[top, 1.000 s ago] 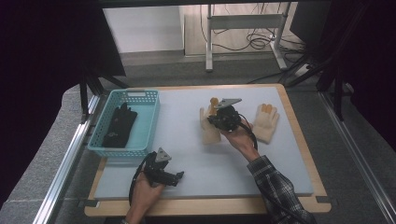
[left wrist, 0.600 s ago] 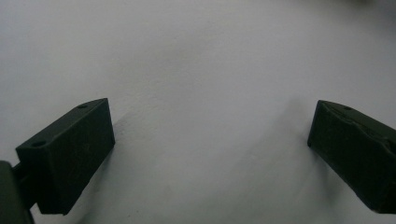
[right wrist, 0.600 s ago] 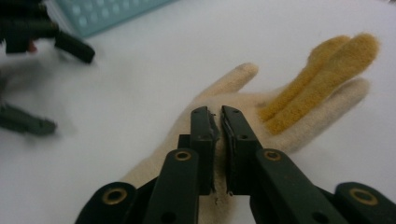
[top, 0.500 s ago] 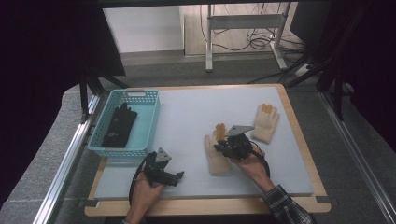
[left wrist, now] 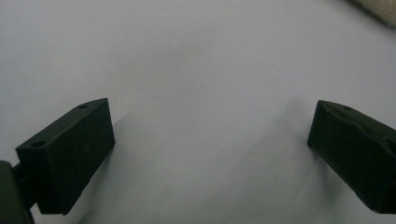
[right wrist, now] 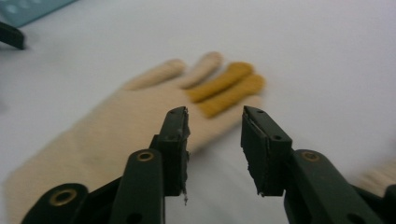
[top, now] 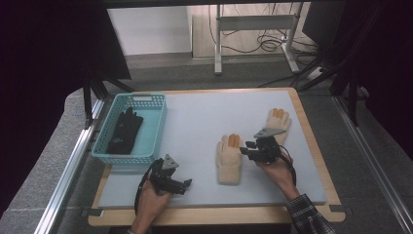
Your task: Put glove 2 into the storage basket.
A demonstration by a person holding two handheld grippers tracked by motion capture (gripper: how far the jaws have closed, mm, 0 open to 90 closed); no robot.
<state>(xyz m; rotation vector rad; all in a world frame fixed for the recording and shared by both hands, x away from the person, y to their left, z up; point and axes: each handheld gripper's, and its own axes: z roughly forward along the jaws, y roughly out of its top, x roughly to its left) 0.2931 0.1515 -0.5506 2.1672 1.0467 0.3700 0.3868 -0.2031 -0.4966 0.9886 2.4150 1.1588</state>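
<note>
Dragged from the upper middle of the mat down toward the lower centre of the high view, one cream knit glove [top: 229, 161] with orange fingertips now lies flat, and the right gripper [top: 249, 149] has just been opening its jaws, which stand partly apart with nothing between them beside the glove's edge, so the glove looks released. Its mate, the second cream glove [top: 278, 122], remains at centre right. A black glove [top: 123, 132] sits in the teal basket [top: 155, 127] at left. The left gripper [top: 187, 183] rests wide open and empty at lower left, likely waiting to help next
</note>
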